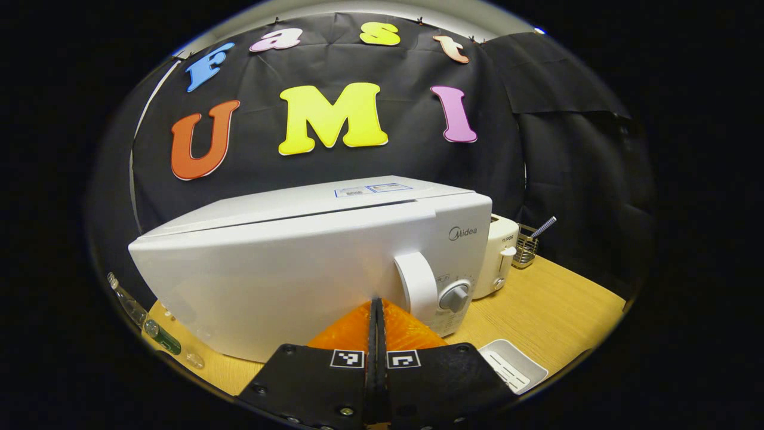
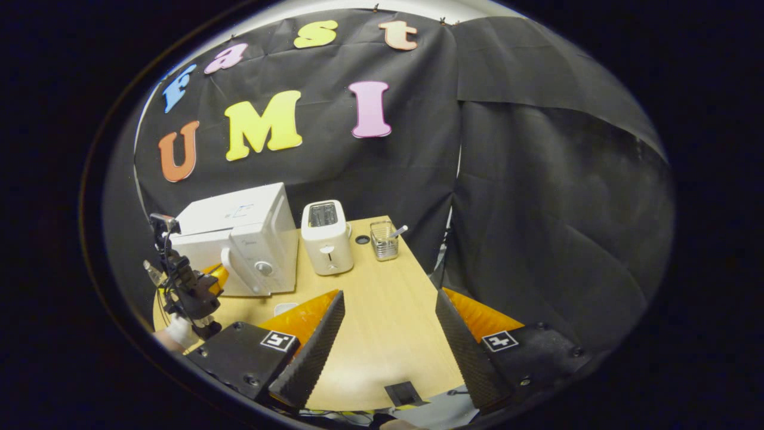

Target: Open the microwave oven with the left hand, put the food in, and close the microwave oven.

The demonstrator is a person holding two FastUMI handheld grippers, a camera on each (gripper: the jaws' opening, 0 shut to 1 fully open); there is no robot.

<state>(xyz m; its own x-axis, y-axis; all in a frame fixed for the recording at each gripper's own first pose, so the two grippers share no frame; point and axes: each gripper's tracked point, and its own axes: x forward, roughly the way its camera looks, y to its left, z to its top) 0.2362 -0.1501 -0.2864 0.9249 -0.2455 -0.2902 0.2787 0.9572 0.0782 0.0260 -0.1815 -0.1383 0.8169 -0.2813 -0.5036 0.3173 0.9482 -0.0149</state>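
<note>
The white microwave (image 1: 286, 269) stands on the wooden table, its door handle (image 1: 418, 286) and a grey knob (image 1: 453, 297) at the front right. My left gripper (image 1: 377, 306) is shut with nothing between its orange fingers, its tips close to the door just left of the handle. A white rectangular dish (image 1: 513, 365) lies on the table in front of the microwave; I cannot make out what it holds. In the right gripper view, my right gripper (image 2: 388, 316) hangs open over the table, well away from the microwave (image 2: 239, 239). The left gripper (image 2: 216, 275) is held at the microwave's front.
A white toaster (image 1: 498, 257) (image 2: 325, 239) stands right of the microwave, then a wire basket (image 1: 525, 245) (image 2: 384, 240) holding a utensil. Small glass bottles (image 1: 155, 331) lie at the table's left edge. A black cable port (image 2: 403, 392) sits in the table near me.
</note>
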